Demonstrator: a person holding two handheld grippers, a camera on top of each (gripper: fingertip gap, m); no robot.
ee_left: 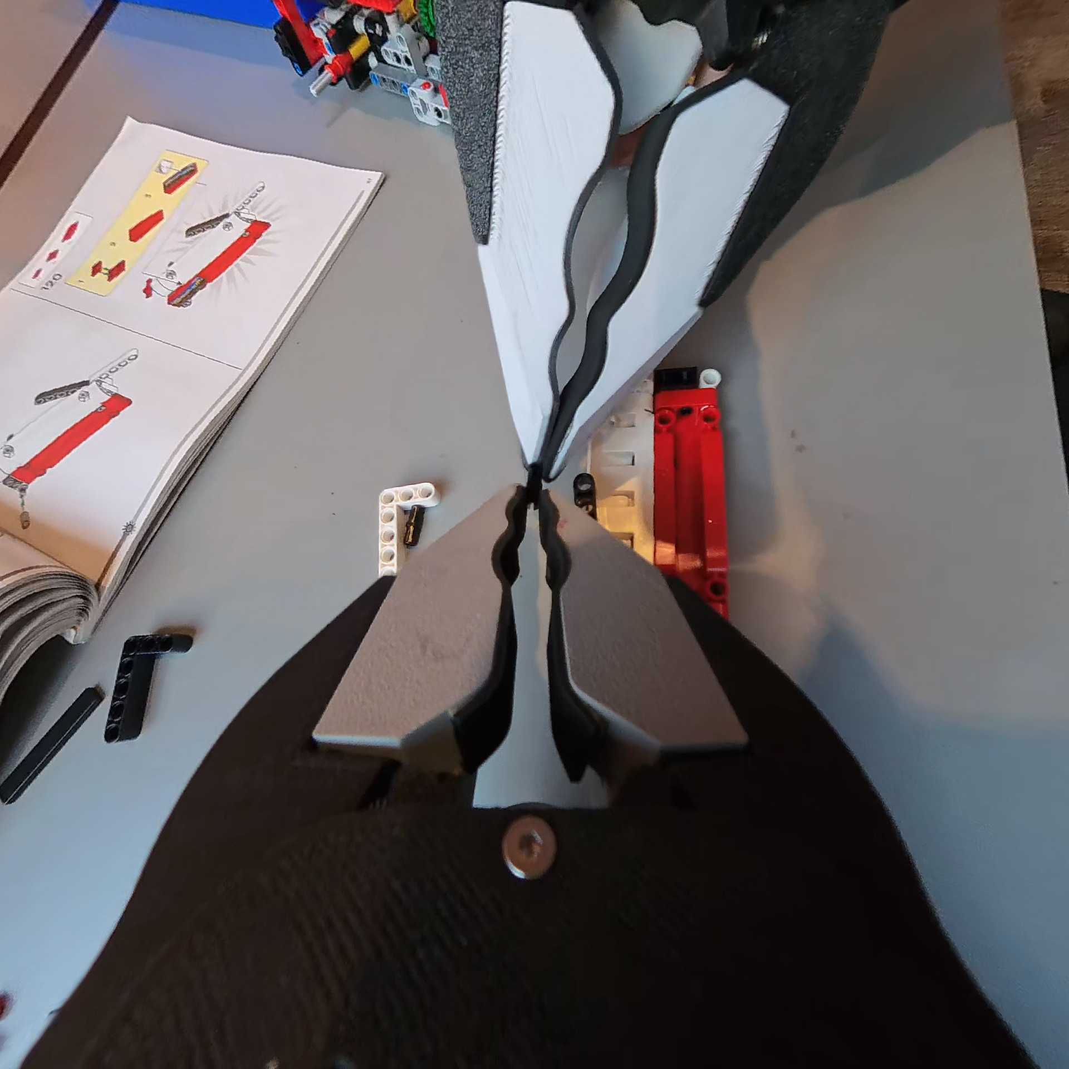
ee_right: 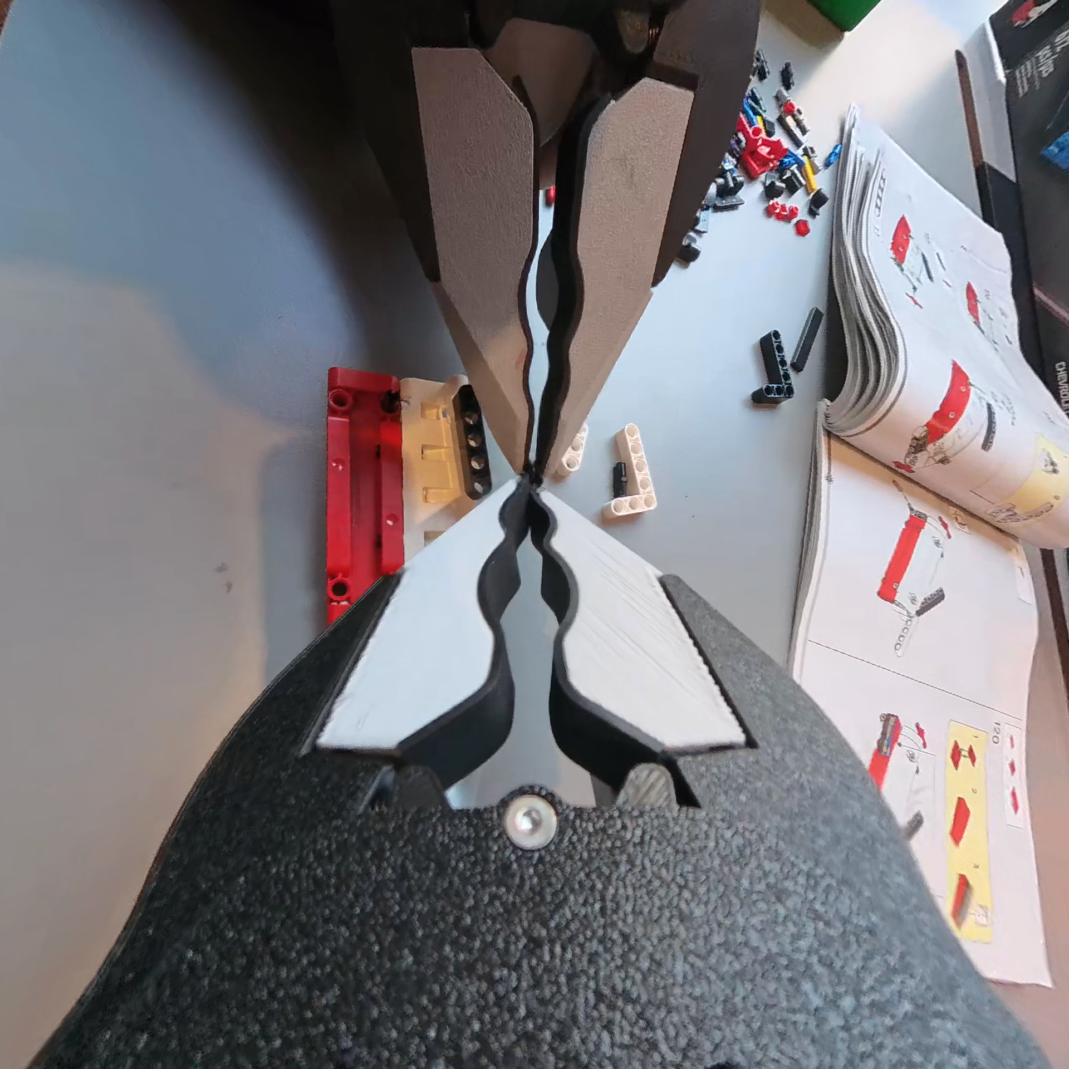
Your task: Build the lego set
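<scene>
1. The left gripper (ee_left: 529, 497) and the right gripper (ee_right: 529, 491) meet tip to tip, both closed on one tiny black piece (ee_left: 535, 473).
2. The red and white lego panel (ee_left: 688, 491) lies on the grey bench (ee_left: 867, 520), just beside the tips.

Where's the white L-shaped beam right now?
The white L-shaped beam lies on the grey table, just left of the left gripper, a small black pin beside it.
</scene>
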